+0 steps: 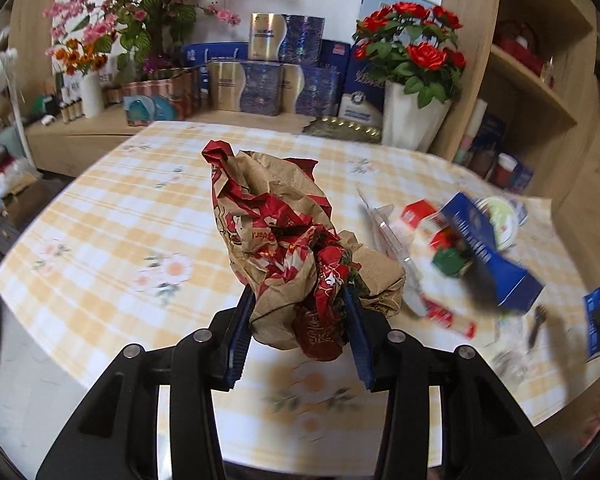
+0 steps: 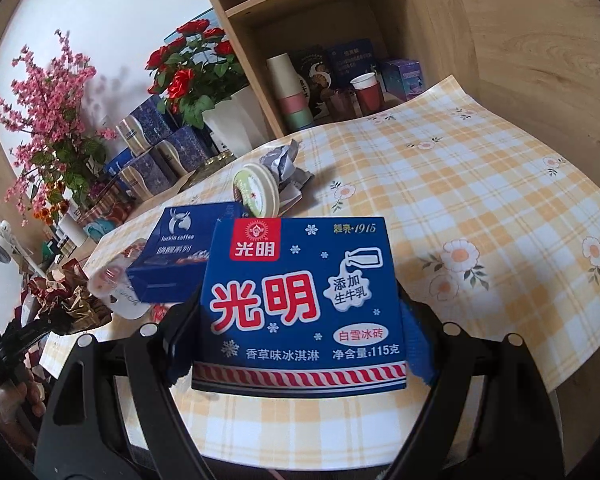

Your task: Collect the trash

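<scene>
Gripping: we're clamping left gripper (image 1: 300, 320) on crumpled brown-and-red paper bag (image 1: 284, 236), keeping squeeze firm.
Right gripper (image 2: 300, 336): we're pinching flat blue ice-cream carton (image 2: 300, 304), holding it level.

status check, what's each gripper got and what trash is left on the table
Left gripper shut on crumpled paper bag, lifted. Right gripper shut on blue ice cream box. Still on table: coffee box, round lid, grey wrapper.

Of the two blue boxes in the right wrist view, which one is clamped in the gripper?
The ice-cream box with big red characters, held in the right gripper; the coffee box lies beyond on the table.
</scene>
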The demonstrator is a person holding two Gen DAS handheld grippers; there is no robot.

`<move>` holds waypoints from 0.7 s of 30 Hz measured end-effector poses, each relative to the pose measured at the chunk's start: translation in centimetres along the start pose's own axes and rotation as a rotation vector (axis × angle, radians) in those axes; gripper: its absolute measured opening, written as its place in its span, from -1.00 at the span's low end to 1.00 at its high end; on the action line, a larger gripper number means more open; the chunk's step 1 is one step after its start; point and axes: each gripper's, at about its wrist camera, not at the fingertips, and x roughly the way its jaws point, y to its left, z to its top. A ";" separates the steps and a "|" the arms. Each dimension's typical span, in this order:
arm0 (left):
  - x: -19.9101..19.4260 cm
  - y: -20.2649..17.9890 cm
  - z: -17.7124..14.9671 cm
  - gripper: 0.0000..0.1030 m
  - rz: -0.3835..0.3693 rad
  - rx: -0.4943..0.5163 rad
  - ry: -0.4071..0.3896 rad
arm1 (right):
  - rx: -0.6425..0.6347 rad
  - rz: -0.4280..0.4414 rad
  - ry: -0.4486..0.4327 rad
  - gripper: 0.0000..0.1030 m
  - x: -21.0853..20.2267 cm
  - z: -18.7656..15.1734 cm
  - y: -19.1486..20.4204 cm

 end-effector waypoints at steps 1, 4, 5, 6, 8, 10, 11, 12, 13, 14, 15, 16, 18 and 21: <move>0.0 0.3 -0.2 -0.18 0.017 0.014 0.007 | -0.001 0.001 0.001 0.59 -0.3 -0.2 0.2; -0.8 1.8 -1.0 -0.18 0.058 0.023 0.014 | -0.005 0.006 0.000 0.58 -1.4 -0.8 0.6; -1.1 2.2 -1.1 -0.18 0.059 0.014 0.013 | -0.007 0.007 -0.001 0.59 -1.8 -1.0 0.8; -1.6 2.8 -1.3 -0.18 0.056 0.001 0.011 | -0.010 0.007 -0.002 0.59 -2.1 -1.1 0.9; -2.6 3.7 -1.6 -0.18 0.057 -0.013 0.004 | -0.017 0.007 -0.004 0.59 -3.0 -1.5 1.2; -3.8 4.3 -1.8 -0.18 0.036 -0.031 -0.004 | -0.019 0.009 -0.005 0.59 -3.7 -1.7 1.4; -4.6 4.5 -2.0 -0.18 0.019 -0.037 -0.009 | -0.022 0.011 -0.008 0.59 -4.2 -1.9 1.6; -5.4 4.5 -2.2 -0.18 -0.002 -0.038 -0.013 | -0.025 0.011 -0.009 0.59 -4.6 -2.0 1.7; -6.2 4.4 -2.4 -0.18 -0.026 -0.034 -0.017 | -0.030 0.012 -0.011 0.59 -5.0 -2.2 2.0; -6.8 4.2 -2.7 -0.18 -0.044 -0.029 -0.020 | -0.034 0.013 -0.013 0.59 -5.4 -2.3 2.2; -7.4 3.9 -2.9 -0.18 -0.068 -0.023 -0.024 | -0.042 0.014 -0.015 0.59 -5.9 -2.6 2.5; -8.3 3.6 -3.3 -0.18 -0.106 -0.010 -0.024 | -0.047 0.015 -0.017 0.59 -6.2 -2.8 2.7; -9.4 2.6 -4.3 -0.17 -0.172 0.024 -0.024 | -0.060 0.015 -0.019 0.59 -6.9 -3.4 3.2; -10.8 0.5 -6.5 -0.17 -0.263 0.119 -0.028 | -0.078 0.017 -0.017 0.58 -7.8 -4.6 3.8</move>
